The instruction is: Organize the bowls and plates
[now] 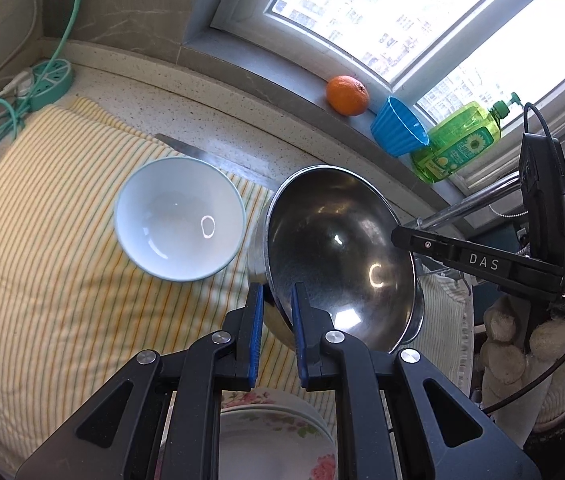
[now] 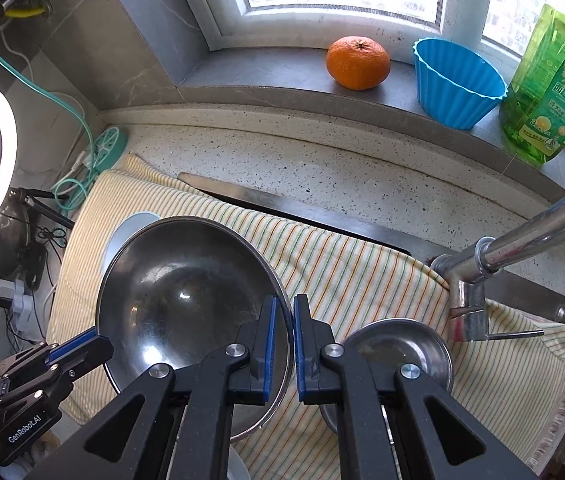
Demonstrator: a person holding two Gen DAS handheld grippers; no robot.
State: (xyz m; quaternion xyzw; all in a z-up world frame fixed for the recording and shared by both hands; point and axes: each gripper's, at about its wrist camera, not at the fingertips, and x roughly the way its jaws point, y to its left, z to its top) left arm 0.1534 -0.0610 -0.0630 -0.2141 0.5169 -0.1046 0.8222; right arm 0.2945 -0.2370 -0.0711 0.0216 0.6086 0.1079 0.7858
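Surface: striped cloth [image 2: 362, 280] over countertop by window.
Held: large steel bowl [image 1: 338, 256], tilted, rim pinched by left gripper [image 1: 277, 320] and right gripper [image 2: 282, 344], jaws closed on it.
Unsorted: white bowl [image 1: 180, 220] mid-cloth; small steel bowl [image 2: 398, 352] near faucet; floral plates [image 1: 274, 436] at near edge.
Progress: early, judging by scatter.

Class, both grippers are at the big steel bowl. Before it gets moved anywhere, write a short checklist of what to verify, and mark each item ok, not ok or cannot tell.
1. left gripper clamps the large steel bowl rim: ok.
2. right gripper clamps the opposite rim: ok.
3. Bowl level: not ok, it is tilted.
4. Bowl interior empty: ok.
5. white bowl on the striped cloth stands apart from it: ok.
6. small steel bowl free to nest under: cannot tell.
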